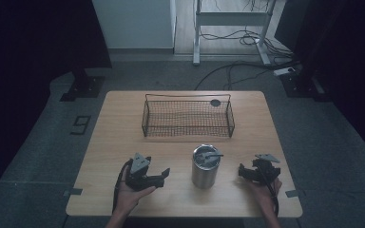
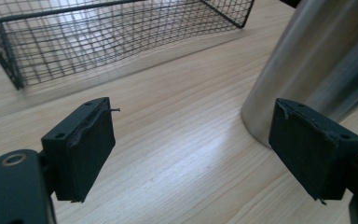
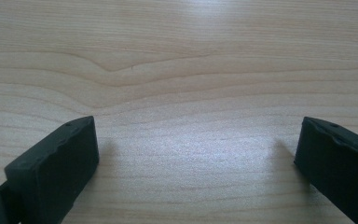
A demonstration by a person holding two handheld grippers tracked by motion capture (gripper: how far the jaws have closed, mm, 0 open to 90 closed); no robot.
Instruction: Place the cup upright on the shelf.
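A pale wooden bench (image 1: 123, 142) with visible grain sits in the middle of the high view, on a grey speckled floor (image 1: 38, 156) in a dim room. Dark curtains (image 1: 24, 42) close off the left and right edges of the frame, and at the top centre a white table frame (image 1: 228, 19) stands among loose cables (image 1: 247, 38). On the far half of the bench, in the upper middle of the surface, rests a black wire basket (image 1: 188, 118), rectangular and open-topped; beside its upper right corner a small dark round cap (image 1: 215, 102) lies on the wood. Nearer, at the lower centre of the bench, stands a steel tumbler (image 1: 205, 166), upright, with a lid on top. The left gripper (image 1: 159, 176) is held in a hand at the lower left of the frame, just left of the tumbler and apart from it; in the left gripper view its jaws stand wide apart with nothing between them, the tumbler's shiny wall (image 2: 307, 70) rising at the upper right and the basket at the upper left. The right gripper (image 1: 243, 172) is held at the lower right, just right of the tumbler, not touching it; in the right gripper view its jaws are spread wide over bare wood.
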